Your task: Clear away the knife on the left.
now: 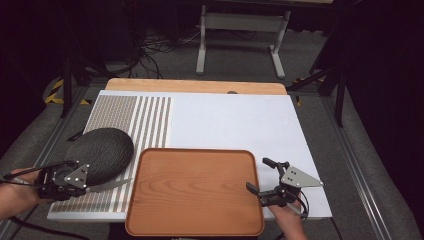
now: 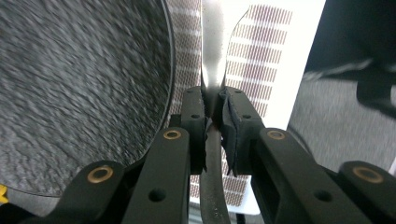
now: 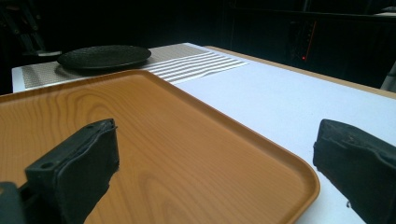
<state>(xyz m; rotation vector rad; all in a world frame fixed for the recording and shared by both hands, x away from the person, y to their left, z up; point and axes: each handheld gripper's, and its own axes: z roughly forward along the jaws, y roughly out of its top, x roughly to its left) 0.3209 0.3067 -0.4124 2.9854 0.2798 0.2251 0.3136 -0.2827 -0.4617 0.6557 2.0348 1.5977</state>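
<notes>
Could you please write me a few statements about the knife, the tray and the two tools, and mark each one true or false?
1. The left tool is shut on the knife. True.
2. The right tool grips the rim of the wooden tray. False: its jaws stand wide open, one over the tray and one beyond its rim, with nothing between them.
3. The dark plate sits on the striped placemat, left of the tray. True.
4. The knife lies on the tray. False: the left tool holds it beside the plate, its blade pointing toward the tray's left edge.
5. A fork and a cup lie on the tray. False: its surface is bare.
</notes>
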